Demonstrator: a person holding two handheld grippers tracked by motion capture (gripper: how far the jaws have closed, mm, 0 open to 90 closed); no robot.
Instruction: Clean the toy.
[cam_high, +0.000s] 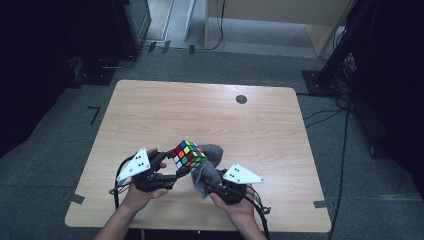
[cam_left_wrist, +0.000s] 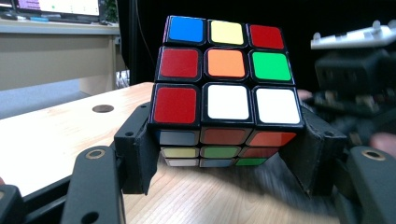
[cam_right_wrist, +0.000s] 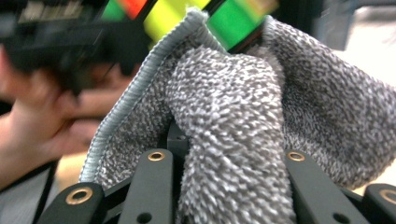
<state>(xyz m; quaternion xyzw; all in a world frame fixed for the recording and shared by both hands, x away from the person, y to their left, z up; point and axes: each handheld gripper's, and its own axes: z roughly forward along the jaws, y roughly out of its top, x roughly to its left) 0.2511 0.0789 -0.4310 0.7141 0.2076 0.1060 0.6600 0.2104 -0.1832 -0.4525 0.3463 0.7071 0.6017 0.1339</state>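
Note:
A scrambled colour cube is held above the wooden table near its front edge. My left gripper is shut on the cube, its two black jaws pressing the cube's lower sides. My right gripper is shut on a bunched grey terry cloth. In the right gripper view the cloth bulges between the jaws and lies against the cube's yellow and green tiles. The cloth hides the right gripper's fingertips.
A small round dark hole sits at the table's far right. Beyond the table stand a dark cabinet, a light wooden desk and a black stand with cables on the grey floor.

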